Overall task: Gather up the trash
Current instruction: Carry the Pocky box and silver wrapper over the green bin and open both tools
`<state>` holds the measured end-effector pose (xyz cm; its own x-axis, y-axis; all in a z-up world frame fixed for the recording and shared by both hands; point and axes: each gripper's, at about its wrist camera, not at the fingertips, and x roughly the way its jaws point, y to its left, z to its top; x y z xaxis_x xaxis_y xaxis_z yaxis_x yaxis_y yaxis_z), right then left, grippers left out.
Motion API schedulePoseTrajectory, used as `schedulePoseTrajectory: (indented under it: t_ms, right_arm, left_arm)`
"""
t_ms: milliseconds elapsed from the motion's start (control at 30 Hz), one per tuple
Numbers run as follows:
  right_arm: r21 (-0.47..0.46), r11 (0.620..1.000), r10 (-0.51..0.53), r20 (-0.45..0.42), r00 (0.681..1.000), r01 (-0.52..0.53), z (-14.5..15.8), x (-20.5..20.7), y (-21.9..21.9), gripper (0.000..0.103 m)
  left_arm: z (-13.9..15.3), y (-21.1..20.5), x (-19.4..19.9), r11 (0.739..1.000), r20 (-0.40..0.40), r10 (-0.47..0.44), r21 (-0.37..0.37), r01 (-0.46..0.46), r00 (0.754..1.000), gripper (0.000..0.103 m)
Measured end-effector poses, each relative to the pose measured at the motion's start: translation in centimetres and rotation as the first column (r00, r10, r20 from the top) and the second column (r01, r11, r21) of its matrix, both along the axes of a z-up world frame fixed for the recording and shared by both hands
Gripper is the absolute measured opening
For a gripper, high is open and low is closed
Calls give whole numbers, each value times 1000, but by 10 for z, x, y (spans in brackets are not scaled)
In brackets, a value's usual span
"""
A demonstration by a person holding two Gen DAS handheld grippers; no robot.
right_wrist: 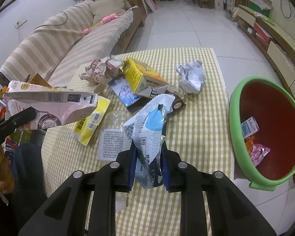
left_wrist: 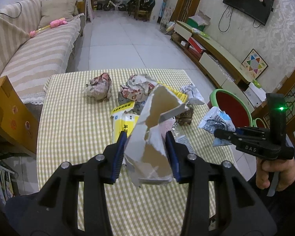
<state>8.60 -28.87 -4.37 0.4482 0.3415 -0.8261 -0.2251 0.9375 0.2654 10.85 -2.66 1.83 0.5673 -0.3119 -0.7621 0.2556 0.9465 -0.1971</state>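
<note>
Living rm w/ tiled floor, striped sofa (left_wrist: 35, 45) at the left, TV (left_wrist: 249, 0) on the wall. In front: desk (left_wrist: 72, 122) w/ yellow-check cloth, trash scattered on it.

Count on the desk: 2 crumpled printed paper balls (left_wrist: 99, 87), 1 crumpled white paper (right_wrist: 191, 76), 1 yellow box (right_wrist: 139, 74), 1 flat clear plastic bag (right_wrist: 112, 137) w/ printed label, plus a few flattened packs too overlapped to count. 1 bin (right_wrist: 265, 129), green rim, red inside, just beside the desk's right edge; abt 3 bits of trash already in it.

Left tongs (left_wrist: 146, 153) narrow, clamped on a torn carton (left_wrist: 153, 127), lifted off the desk. Right tongs (right_wrist: 147, 165) narrow, pinching a blue-white wrapper (right_wrist: 147, 133), also off the desk.

Left cam only: TV, board game (left_wrist: 254, 64) vs wall, carton's grey-brown inner side, hand (left_wrist: 273, 173) on the right tool. Right cam only: bin contents, carton's pink printed side w/ barcode, 2 framed pics top left.
</note>
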Motion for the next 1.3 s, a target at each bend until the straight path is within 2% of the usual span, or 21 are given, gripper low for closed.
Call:
schedulePoseTrajectory:
  t_ms: [333, 633, 933, 1300]
  right_arm:
    - [27, 999, -39, 26, 999, 39, 10, -1, -18, 21]
    - [30, 988, -155, 63, 986, 153, 27, 2, -66, 21]
    - [39, 951, -309, 96, 946, 306, 43, 1, -135, 21]
    - [46, 898, -440, 78, 894, 438, 39, -2, -197, 21]
  left_arm:
    - [14, -14, 2, 1000, 30, -17, -4, 17, 999, 39]
    - [26, -52, 19, 996, 53, -76, -37, 78, 996, 39]
    - [36, -111, 37, 980, 63, -183, -63, 186, 981, 39]
    - [36, -200, 51, 943, 44, -322, -80, 325, 946, 39]
